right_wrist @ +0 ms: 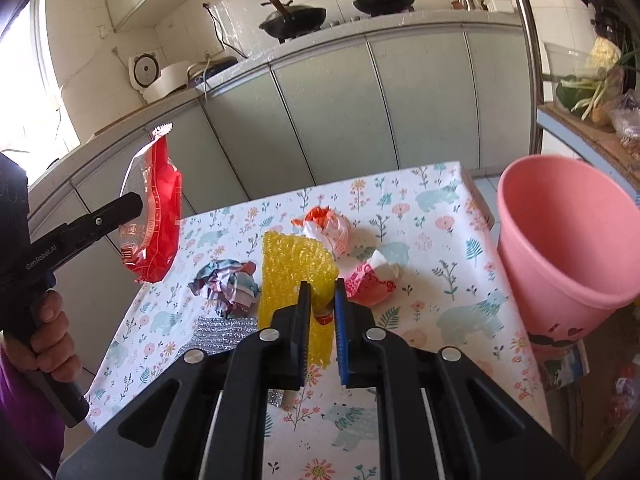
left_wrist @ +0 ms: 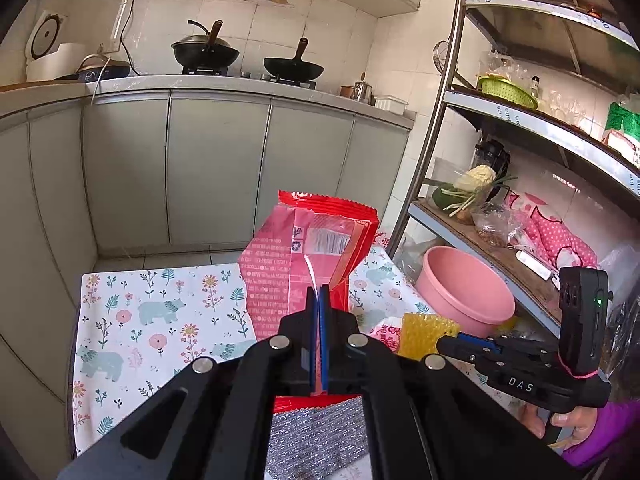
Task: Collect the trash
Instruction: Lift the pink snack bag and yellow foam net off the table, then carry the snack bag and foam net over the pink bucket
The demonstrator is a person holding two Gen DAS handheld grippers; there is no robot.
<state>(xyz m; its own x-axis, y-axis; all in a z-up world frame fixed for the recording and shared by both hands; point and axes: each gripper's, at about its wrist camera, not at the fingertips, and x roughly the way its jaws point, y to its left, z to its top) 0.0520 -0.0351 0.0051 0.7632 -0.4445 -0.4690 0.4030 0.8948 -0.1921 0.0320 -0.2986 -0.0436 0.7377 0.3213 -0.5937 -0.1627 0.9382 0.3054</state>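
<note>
My left gripper (left_wrist: 319, 296) is shut on a red snack wrapper (left_wrist: 308, 248) and holds it up above the table; in the right wrist view the left gripper (right_wrist: 138, 202) and the red wrapper (right_wrist: 154, 216) hang at the left. My right gripper (right_wrist: 322, 288) is shut on a yellow bubble-wrap sheet (right_wrist: 288, 264) over the floral tablecloth (right_wrist: 440, 280). The left wrist view shows the right gripper (left_wrist: 444, 346) with the yellow sheet (left_wrist: 424, 334) at its tip. Three crumpled pieces lie on the cloth: a multicoloured paper ball (right_wrist: 228, 284), an orange-white wad (right_wrist: 326, 226) and a red-white wad (right_wrist: 372, 280).
A pink bucket (right_wrist: 560, 240) stands at the table's right edge. A silver scouring cloth (right_wrist: 224, 332) lies near the front of the table. Grey kitchen cabinets (left_wrist: 216, 168) run behind, and a metal shelf rack (left_wrist: 500, 248) with food stands on the right. A person's hand (right_wrist: 52, 340) holds the left gripper.
</note>
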